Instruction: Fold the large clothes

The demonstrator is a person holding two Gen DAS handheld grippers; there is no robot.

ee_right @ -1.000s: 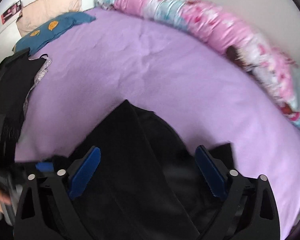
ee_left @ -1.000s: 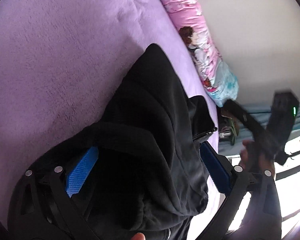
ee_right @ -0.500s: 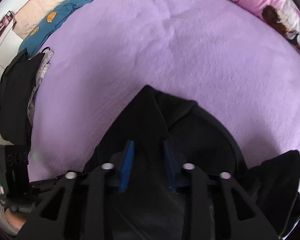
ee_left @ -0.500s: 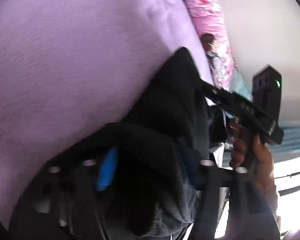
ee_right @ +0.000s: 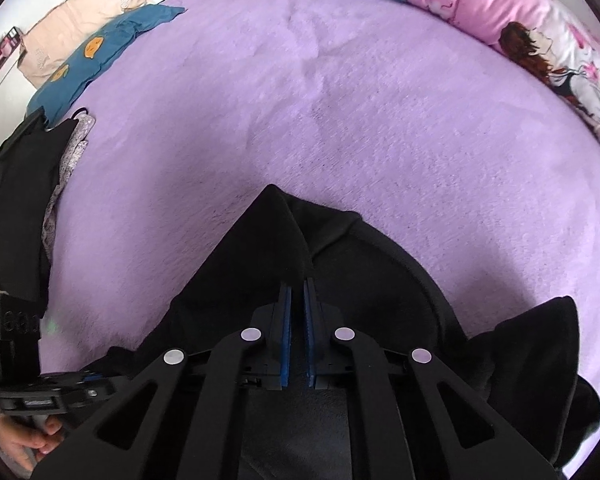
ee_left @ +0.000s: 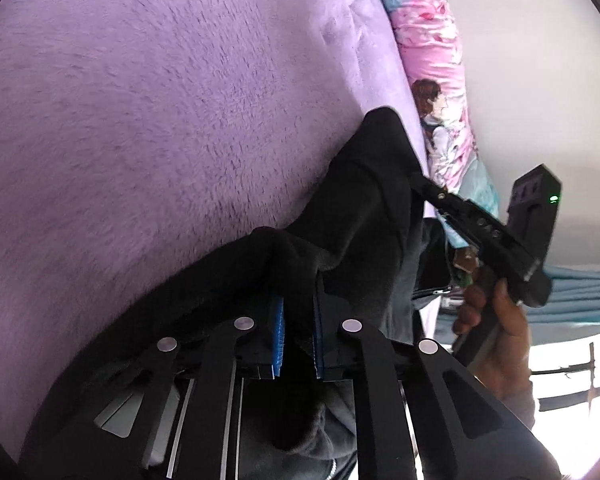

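A large black garment (ee_right: 380, 264) lies bunched on the purple fleece bedcover (ee_right: 300, 100). In the right wrist view my right gripper (ee_right: 296, 296) points steeply down, shut on a raised ridge of the black fabric, blue pads nearly together. In the left wrist view my left gripper (ee_left: 298, 308) is shut on another fold of the black garment (ee_left: 360, 200), cloth pinched between its blue pads. The right gripper's body (ee_left: 488, 232) shows there, held by a hand (ee_left: 496, 328), its fingertips buried in the cloth. The left gripper's body (ee_right: 36, 392) shows at the lower left of the right wrist view.
A pink printed quilt roll (ee_right: 500, 20) runs along the wall behind the bed, also the quilt roll (ee_left: 440, 80). A blue pillow (ee_right: 100, 52) and a beige pillow (ee_right: 88, 8) lie at the far left. Dark clothes (ee_right: 16, 184) are piled at the bed's left edge.
Both grippers went from wide open to shut on folds of the black garment and sank toward it. The right gripper now appears closer in the left wrist view.
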